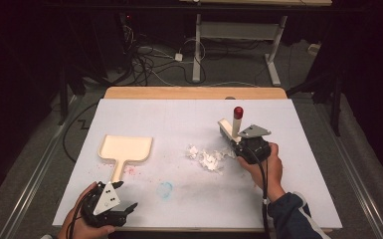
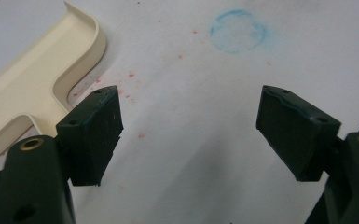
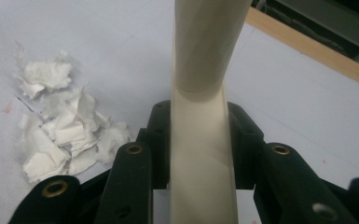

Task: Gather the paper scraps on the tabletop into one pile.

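Over on the right half of the white tabletop [image 1: 288,189], the right gripper [image 1: 239,144] has its jaws clamped tight on the cream plastic brush with the red-capped handle [image 1: 235,124]; in the right gripper view that pale handle [image 3: 204,140] runs straight up between the black fingers [image 3: 161,140] with no gap on either side. The brush head sits on the table just beyond the fingertips, handle tilted up and away. Just to the left of those fingers lies a loose heap of torn white paper scraps [image 1: 206,158], close by but not touching the jaws as far as I can see. Plenty of bare table between that heap and the cream plastic dustpan [image 1: 125,149], which lies flat just ahead of the left gripper [image 1: 119,196], its handle pointing back toward the fingertips. Pan looks empty, nothing in the tray. The left gripper has its jaws wide apart with nothing between them; in the left gripper view the dustpan handle [image 2: 32,93] lies just outside the left finger [image 2: 93,133], and whether they touch I can't tell. A faint blue ring smudge [image 2: 238,31] sits on the surface ahead of the open gap, with little red specks [image 2: 130,74] scattered near the pan. The left gripper sits right at the near table edge, while the wooden far edge [image 1: 194,92] is well away from both.
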